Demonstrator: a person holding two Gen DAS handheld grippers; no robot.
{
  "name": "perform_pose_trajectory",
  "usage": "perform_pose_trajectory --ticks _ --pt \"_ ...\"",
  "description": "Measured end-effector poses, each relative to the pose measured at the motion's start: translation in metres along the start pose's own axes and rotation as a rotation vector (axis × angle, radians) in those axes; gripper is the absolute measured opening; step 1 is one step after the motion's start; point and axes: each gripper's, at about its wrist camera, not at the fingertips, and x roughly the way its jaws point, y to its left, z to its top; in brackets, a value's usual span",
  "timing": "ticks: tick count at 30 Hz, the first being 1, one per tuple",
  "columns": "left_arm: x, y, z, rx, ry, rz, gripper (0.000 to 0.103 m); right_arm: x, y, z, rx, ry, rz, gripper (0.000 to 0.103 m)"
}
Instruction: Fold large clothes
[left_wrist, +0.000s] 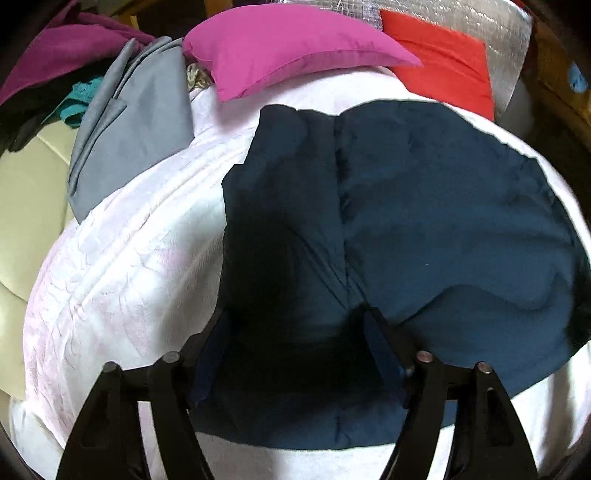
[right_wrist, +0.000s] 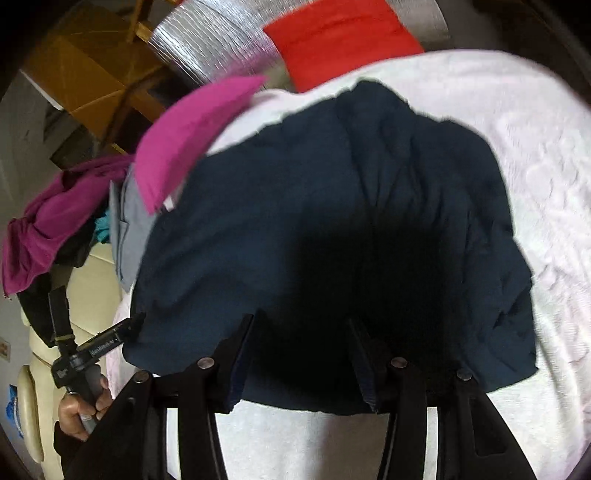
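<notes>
The navy garment (left_wrist: 424, 229) lies spread mid-frame on the white bedspread (left_wrist: 122, 280). My left tongs (left_wrist: 295, 332) and right tongs (right_wrist: 303, 336) hang apart over its near edge — nothing pinched yet. I'd take both corners evenly and carry them straight toward the pink pillow (left_wrist: 288, 48) at upper frame, without dragging the grey cloth (left_wrist: 129, 129).

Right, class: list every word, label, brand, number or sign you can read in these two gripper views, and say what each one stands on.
Left gripper, seen at the left of the right wrist view: pale lettering runs along its black body, too blurred to read.
Dark blue garment: no text shows.
Pink pillow, red pillow, grey folded cloth: no text shows.
Nothing else bears readable writing.
</notes>
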Motion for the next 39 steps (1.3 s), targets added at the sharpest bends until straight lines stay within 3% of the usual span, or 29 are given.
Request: perform_pose_trajectory --ticks 4,6,11,16,19,21,29,36,37,39 --pt "-0.013 0.004 0.0 -0.019 0.003 0.004 0.077 -0.014 -0.011 0.001 0.089 -0.008 0.07 0.054" --pt "-0.023 0.007 -0.003 -0.033 -0.005 -0.009 0.077 -0.023 -0.019 0.0 0.121 -0.022 0.094 0.062" --pt "-0.053 0.021 -0.024 -0.118 0.011 -0.147 0.077 -0.038 -0.034 -0.018 0.225 -0.004 0.198 0.071" --pt "-0.045 0.041 -0.052 -0.343 0.135 -0.366 0.078 -0.04 -0.049 -0.038 0.318 0.025 0.243 0.076" --pt "-0.028 0.051 -0.064 -0.473 0.203 -0.445 0.078 -0.033 -0.055 -0.044 0.369 0.045 0.248 0.082" --pt "-0.016 0.057 -0.065 -0.544 0.218 -0.439 0.078 -0.022 -0.057 -0.046 0.411 0.06 0.251 0.082" --pt "0.013 0.059 -0.063 -0.724 0.125 -0.527 0.082 0.014 -0.059 -0.031 0.477 0.004 0.292 0.083" --pt "0.013 0.055 -0.056 -0.796 0.028 -0.556 0.082 0.026 -0.054 -0.014 0.466 -0.066 0.304 0.085" --pt "0.014 0.055 -0.055 -0.796 0.02 -0.553 0.082 0.026 -0.052 -0.012 0.453 -0.072 0.29 0.083" --pt "0.016 0.057 -0.052 -0.791 0.007 -0.527 0.07 0.026 -0.048 -0.011 0.413 -0.075 0.226 0.06"
